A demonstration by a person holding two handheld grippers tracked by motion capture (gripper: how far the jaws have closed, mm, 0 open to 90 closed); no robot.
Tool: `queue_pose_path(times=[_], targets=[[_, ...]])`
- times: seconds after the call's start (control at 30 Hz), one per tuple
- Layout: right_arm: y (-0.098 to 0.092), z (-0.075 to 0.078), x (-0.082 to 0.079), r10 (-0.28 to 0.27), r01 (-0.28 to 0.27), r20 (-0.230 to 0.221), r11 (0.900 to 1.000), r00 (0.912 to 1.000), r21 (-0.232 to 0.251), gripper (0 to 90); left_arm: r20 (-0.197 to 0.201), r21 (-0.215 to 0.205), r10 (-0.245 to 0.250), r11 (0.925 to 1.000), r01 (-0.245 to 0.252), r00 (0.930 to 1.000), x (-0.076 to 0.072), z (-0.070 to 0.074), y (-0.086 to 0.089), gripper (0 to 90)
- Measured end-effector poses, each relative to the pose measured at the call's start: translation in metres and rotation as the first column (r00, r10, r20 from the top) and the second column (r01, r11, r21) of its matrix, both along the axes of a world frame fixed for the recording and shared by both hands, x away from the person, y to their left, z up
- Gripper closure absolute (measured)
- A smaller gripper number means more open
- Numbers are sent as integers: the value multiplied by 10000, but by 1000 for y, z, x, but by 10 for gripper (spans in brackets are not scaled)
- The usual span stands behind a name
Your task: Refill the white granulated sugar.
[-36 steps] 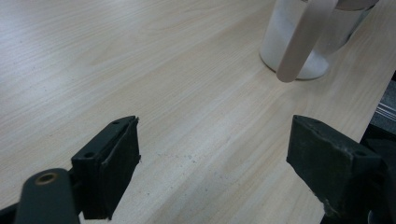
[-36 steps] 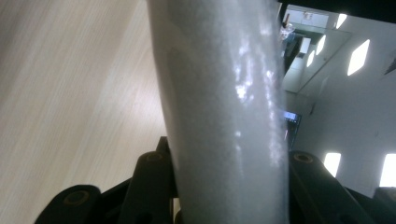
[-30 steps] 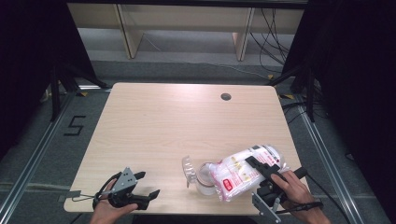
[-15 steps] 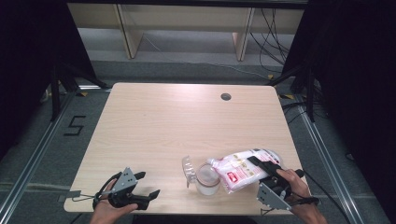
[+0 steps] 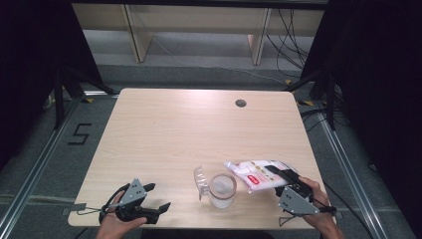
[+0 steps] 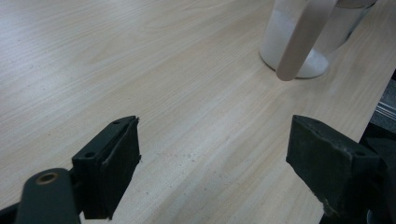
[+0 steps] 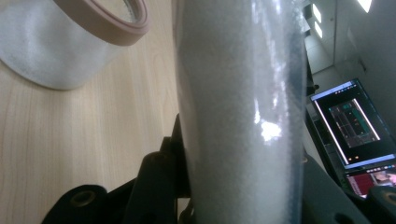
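Observation:
A clear glass jar [image 5: 222,190] with white contents stands near the table's front edge, its hinged lid [image 5: 200,180] swung open to the left. Just right of the jar, my right gripper [image 5: 275,175] is shut on a clear bag of white powder [image 5: 256,173] with a red label, held nearly level with its far end pointing at the jar. In the right gripper view the bag [image 7: 238,107] stands between the jaws, with the jar [image 7: 60,51] at the upper left. My left gripper [image 5: 158,195] rests open at the front left, holding nothing. Its view [image 6: 219,158] faces the jar [image 6: 345,32].
The wooden table [image 5: 199,129] has a small round cable hole [image 5: 241,103] at the back right. Metal rails run along the floor on both sides. A lit monitor [image 7: 355,121] shows off to the right in the right gripper view.
My right gripper has sunk toward the table with the bag, which now lies lower and flatter beside the jar. The left gripper has kept still.

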State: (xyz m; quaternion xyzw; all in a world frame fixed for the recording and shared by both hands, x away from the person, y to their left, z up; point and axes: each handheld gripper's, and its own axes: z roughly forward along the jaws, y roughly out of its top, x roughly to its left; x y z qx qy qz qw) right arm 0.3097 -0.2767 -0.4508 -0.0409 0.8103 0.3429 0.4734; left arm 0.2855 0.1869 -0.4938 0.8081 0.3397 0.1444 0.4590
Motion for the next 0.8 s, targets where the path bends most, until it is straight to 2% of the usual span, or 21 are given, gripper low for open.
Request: queue_pose_path(times=[0.03,0.1,0.13,0.17,0.2,0.23,0.37,0.47,0.6,0.63,0.67,0.7,0.73,0.77,0.8], targets=[[-1,-1,0,-11,15,-226,9998,9997,205,691,46,24,-12,10000,12,10000,0,0,0,168],[-1,-2,1,-6,14,-256,9995,9997,305,692,39,4,0,10000,0,10000,0,0,0,168],[-1,-4,1,-28,69,-615,9977,9981,671,692,44,-2,21,10000,-21,10000,0,0,0,167],[0,-4,2,25,14,-535,9974,9986,722,693,39,-20,34,10000,-34,10000,0,0,0,167],[0,-3,3,155,-127,-490,9983,9987,576,693,65,21,29,10000,-29,10000,0,0,1,167],[0,-5,3,85,-32,-699,9971,9975,757,693,49,10,28,10000,-28,10000,0,0,0,168],[0,-6,6,129,-54,-762,9951,9970,985,695,84,176,-2,9998,1,10000,1,0,1,168],[-3,-7,9,138,-14,-924,9912,9956,1326,695,52,29,-4,10000,4,10000,0,0,0,168],[-5,-10,13,66,123,-1148,9866,9934,1630,696,49,65,-16,10000,15,10000,0,0,0,167],[-7,-11,15,47,241,-1483,9812,9889,1913,697,36,-14,-22,10000,22,10000,0,0,0,167],[-7,-11,15,47,241,-1483,9812,9889,1913,697,36,-14,-22,10000,22,10000,0,0,0,167],[-8,-13,16,37,326,-1631,9751,9866,2194,698,29,-165,36,9999,-36,10000,0,0,-1,167],[-8,-14,17,125,276,-1720,9731,9850,2286,697,40,-77,-1,10000,1,10000,0,0,-1,167],[-10,-17,19,16,463,-1912,9682,9816,2459,698,32,9,-33,10000,33,10000,0,0,0,168],[-10,-17,19,16,463,-1912,9682,9816,2459,698,20,25,-32,10000,32,10000,0,0,0,168]])
